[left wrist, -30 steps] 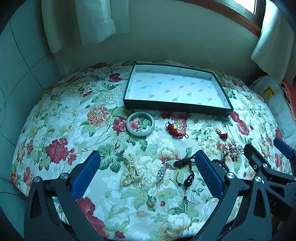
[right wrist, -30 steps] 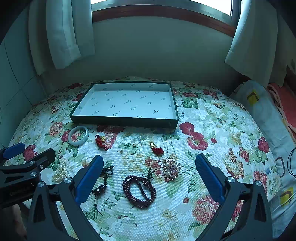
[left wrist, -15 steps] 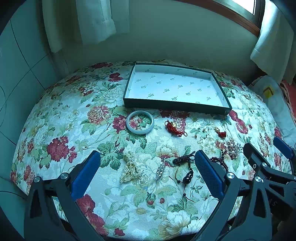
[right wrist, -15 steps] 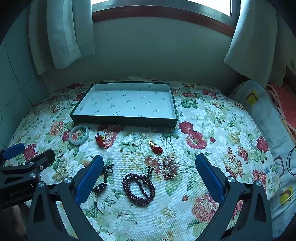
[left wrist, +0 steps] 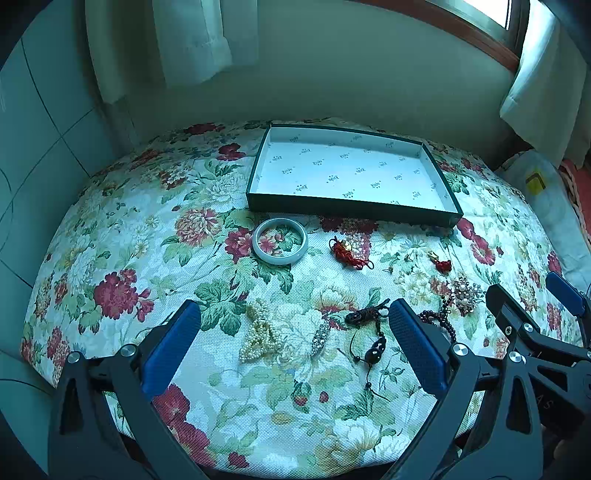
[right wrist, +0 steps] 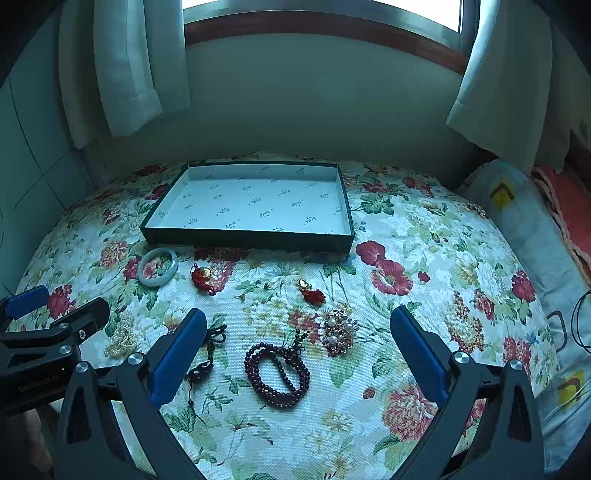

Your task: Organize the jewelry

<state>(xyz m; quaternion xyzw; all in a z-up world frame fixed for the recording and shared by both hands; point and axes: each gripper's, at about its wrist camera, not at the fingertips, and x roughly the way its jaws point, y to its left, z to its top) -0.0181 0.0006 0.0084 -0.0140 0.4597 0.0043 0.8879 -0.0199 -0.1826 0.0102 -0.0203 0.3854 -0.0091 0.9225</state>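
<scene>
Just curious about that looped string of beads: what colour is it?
Dark maroon, almost burgundy. The bead string shows best in the right wrist view.

A floral cloth [right wrist: 424,266] covers the tabletop across the middle of the frame, pale curtains [right wrist: 125,66] hang at upper left and upper right beside a wood-framed window [right wrist: 321,26], and a pale cushion [right wrist: 524,221] lies at right.
</scene>
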